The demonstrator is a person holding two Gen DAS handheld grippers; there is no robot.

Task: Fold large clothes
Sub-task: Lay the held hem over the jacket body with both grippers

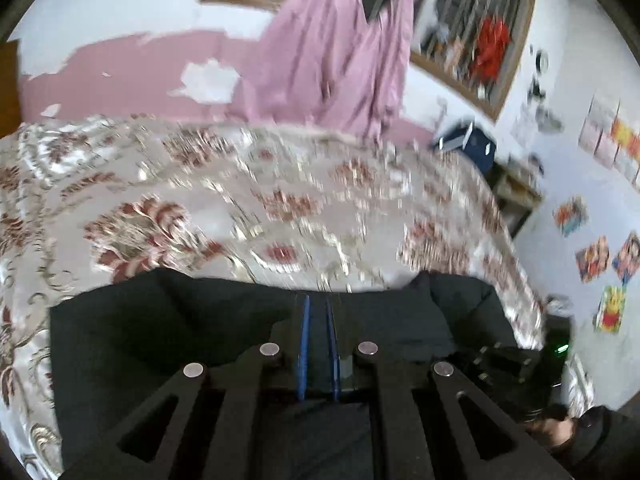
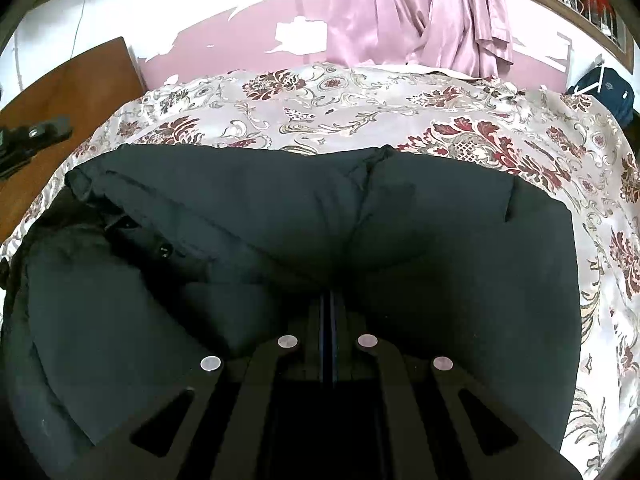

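Where the left wrist view blurs, the left tongs [image 1: 318, 312] stand with a narrow gap between blue-edged fingers, dark garment [image 1: 180, 328] beneath them; whether cloth is pinched cannot be told. The garment's far edge lies on the floral bedspread [image 1: 200, 184], open bed beyond. In the right wrist view, the right tongs [image 2: 330, 300] are clenched on a garment fold. The garment spreads wide; bedspread margin stays bare toward the pink curtain [image 2: 380, 12].

Both wrist cameras look forward, close over the dark garment [image 2: 304, 216] on the bed [image 1: 224, 200], sharing the pink curtain [image 2: 416, 12].
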